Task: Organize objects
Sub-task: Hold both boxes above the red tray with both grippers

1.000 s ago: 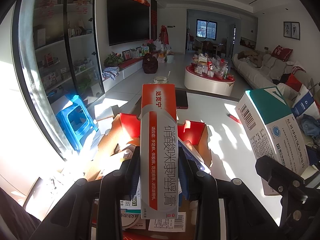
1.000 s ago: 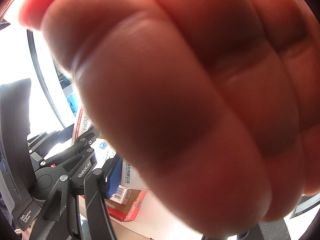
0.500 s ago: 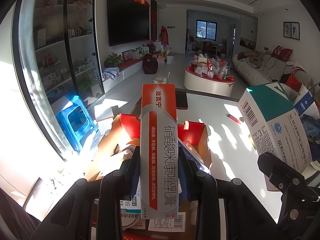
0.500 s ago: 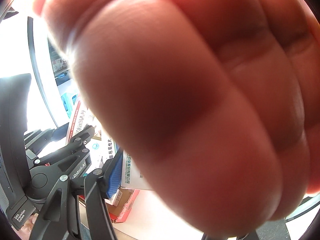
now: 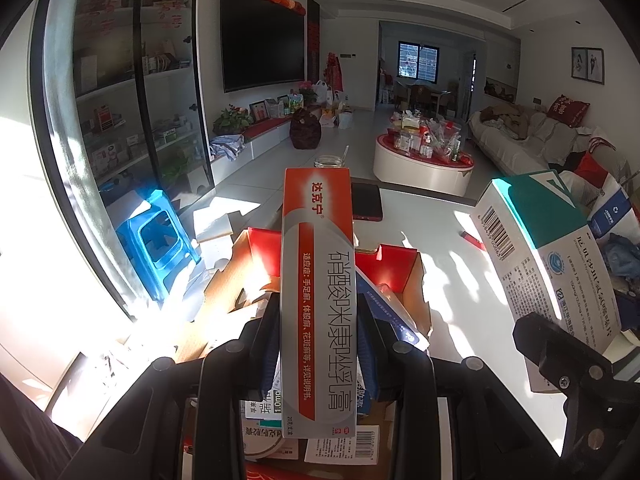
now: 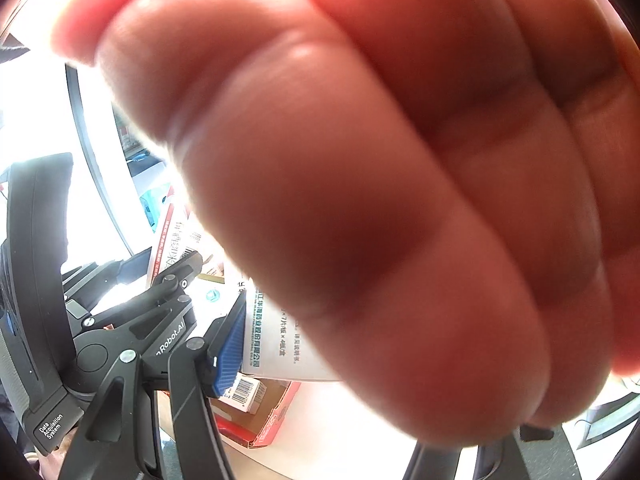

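Observation:
My left gripper (image 5: 318, 312) is shut on a long white and orange cream box (image 5: 316, 292), held upright above an open red-lined cardboard box (image 5: 416, 280) with several medicine boxes inside. My right gripper (image 5: 560, 344) shows at the right of the left wrist view, shut on a white and teal medicine box (image 5: 544, 248). In the right wrist view a hand (image 6: 380, 180) covers most of the lens; below it I see one blue pad (image 6: 230, 348) against the white and teal box (image 6: 276, 344), and the left gripper (image 6: 172, 276) with the cream box (image 6: 170, 240).
The cardboard box stands on a white table (image 5: 452, 248) with a dark phone (image 5: 366, 202), a glass jar (image 5: 330, 161) and a red lighter (image 5: 472, 239). A blue stool (image 5: 158, 240) stands at the left by a glass cabinet (image 5: 120, 120).
The white and teal box in my right gripper has drifted slightly up and to the right. The hand over the right lens has shifted. The left gripper and cream box have not moved.

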{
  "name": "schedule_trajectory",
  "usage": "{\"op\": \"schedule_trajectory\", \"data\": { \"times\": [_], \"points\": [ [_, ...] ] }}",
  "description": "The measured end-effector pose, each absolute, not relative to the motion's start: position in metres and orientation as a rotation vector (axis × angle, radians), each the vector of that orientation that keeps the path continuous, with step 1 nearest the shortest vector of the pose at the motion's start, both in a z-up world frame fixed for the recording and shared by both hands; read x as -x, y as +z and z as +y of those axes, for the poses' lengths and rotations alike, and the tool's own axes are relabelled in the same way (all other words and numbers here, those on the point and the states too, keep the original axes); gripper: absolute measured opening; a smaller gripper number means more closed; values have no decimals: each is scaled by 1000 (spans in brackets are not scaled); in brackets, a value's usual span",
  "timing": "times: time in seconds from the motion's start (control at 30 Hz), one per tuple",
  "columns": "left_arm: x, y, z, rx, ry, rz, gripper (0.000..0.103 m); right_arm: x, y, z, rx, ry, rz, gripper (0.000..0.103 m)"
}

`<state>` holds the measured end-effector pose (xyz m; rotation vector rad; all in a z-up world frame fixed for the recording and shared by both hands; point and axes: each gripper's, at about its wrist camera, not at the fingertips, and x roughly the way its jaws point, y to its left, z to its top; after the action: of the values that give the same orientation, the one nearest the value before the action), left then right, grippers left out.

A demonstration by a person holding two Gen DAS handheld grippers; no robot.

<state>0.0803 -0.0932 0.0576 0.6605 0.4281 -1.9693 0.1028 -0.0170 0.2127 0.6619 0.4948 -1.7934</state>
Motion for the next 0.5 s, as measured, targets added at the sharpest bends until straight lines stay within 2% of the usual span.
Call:
{"op": "schedule_trajectory", "data": {
  "times": [0.37,0.5],
  "points": [
    [-96,55,-99,-685,-1905,412,36,-67,186,-38,-756,-1690,410,63],
    [-97,57,-96,-695,-1881,387,36,-81,175,-37,-787,-1677,369,63]
  ]
}}
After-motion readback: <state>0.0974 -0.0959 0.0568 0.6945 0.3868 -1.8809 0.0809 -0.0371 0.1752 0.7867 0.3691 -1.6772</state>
